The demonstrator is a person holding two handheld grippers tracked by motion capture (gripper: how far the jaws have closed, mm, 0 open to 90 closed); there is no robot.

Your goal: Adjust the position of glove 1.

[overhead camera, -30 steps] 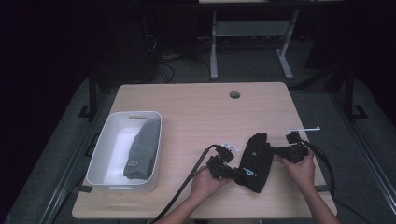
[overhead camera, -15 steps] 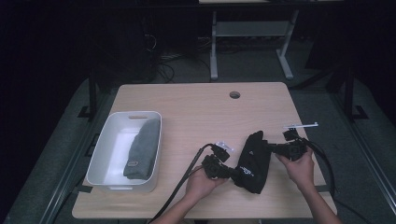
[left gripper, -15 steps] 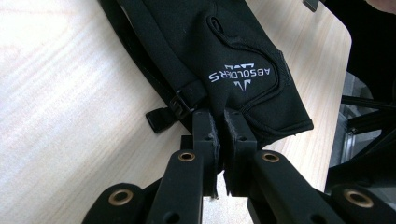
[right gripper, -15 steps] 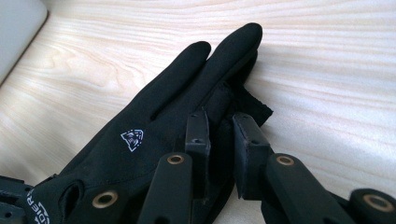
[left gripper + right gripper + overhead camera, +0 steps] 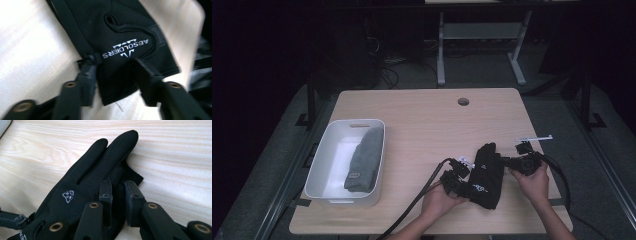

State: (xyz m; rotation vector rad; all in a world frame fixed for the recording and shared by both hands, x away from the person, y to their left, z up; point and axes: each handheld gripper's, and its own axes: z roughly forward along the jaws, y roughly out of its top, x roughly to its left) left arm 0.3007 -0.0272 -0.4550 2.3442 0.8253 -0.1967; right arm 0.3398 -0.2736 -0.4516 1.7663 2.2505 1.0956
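A: Black glove flat on the bench, near front edge, right of centre – between both hands.

B: Left tongs?

A: Spread wide around the cuff end by the logo, one jaw at each side of the fabric. Not closed on it, holding nothing as far as visible. Blurred in the left gripper view, so contact hard to call.

B: Right tongs?

A: Nearly shut, pinching a fold at the glove's edge, below the fingers. Probably pinning that side so the cuff end can be grabbed – likely a two-point lift to keep it from flopping.

B: Containers?

A: White bin at bench left, well apart from the glove. Holds one grey folded cloth item, lying lengthwise along the right wall, small tag near its front end. Rest of the bin floor bare. Probably the destination for the glove.

B: Else?

A: Round cable hole at the bench's far side. Done.
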